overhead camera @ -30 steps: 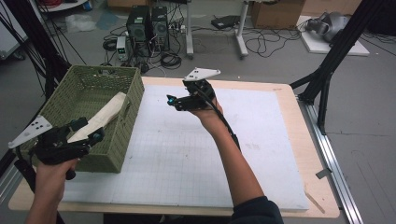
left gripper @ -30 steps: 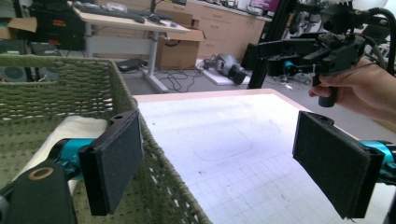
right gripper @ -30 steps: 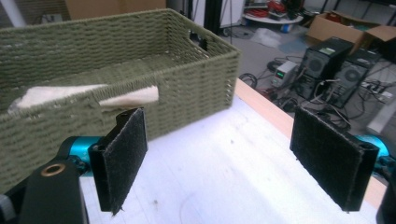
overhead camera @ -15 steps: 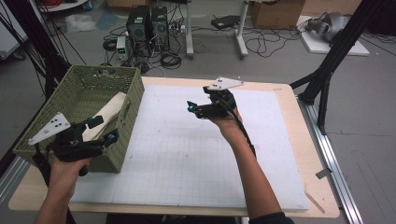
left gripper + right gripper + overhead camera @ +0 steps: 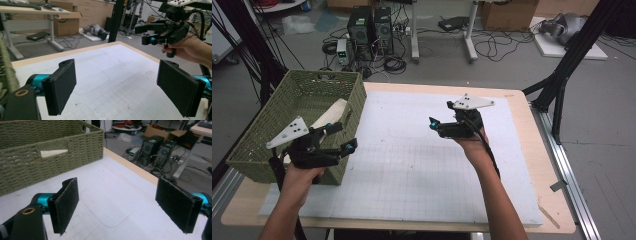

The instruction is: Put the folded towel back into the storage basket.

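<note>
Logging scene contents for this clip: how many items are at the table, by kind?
Woven green basket: 1
Pale cream item lying in the basket: 1
White gridded mat: 1
Handheld tools: 2, left tool and right tool, both open and empty
Total: 5

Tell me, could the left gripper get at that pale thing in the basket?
Probably yes. The left gripper is open beside the basket, whose top is open above the pale thing.

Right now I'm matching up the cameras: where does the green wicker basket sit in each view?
High view: green wicker basket at table's left edge.
Left gripper view: a woven sliver at the far left edge.
Right gripper view: upper left.
Shared landmark: white gridded mat.
</note>
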The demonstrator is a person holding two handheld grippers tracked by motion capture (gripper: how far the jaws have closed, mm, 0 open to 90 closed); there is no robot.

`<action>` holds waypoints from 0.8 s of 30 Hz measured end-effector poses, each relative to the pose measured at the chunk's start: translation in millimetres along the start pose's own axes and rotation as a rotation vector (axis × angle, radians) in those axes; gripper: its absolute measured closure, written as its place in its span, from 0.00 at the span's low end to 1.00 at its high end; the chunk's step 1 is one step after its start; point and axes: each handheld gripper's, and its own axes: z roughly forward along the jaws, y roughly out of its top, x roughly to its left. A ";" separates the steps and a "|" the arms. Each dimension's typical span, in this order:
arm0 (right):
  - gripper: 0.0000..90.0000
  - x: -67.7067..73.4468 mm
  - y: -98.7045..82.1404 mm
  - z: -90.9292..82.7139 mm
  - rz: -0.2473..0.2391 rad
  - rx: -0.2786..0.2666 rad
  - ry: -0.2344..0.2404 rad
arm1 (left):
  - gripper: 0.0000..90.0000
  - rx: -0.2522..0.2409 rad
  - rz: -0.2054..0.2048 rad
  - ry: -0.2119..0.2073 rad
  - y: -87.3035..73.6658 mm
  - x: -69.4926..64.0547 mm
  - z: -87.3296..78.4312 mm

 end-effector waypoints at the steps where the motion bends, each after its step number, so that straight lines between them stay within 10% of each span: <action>1: 0.19 -0.7 -1.8 -2.8 0.001 -0.002 -0.003 | 0.18 0.000 0.005 -0.005 -0.1 -0.4 2.2; 24: 0.19 -2.1 -53.6 -63.3 0.054 -0.019 -0.097 | 0.18 0.012 0.058 -0.110 -14.4 -25.9 51.6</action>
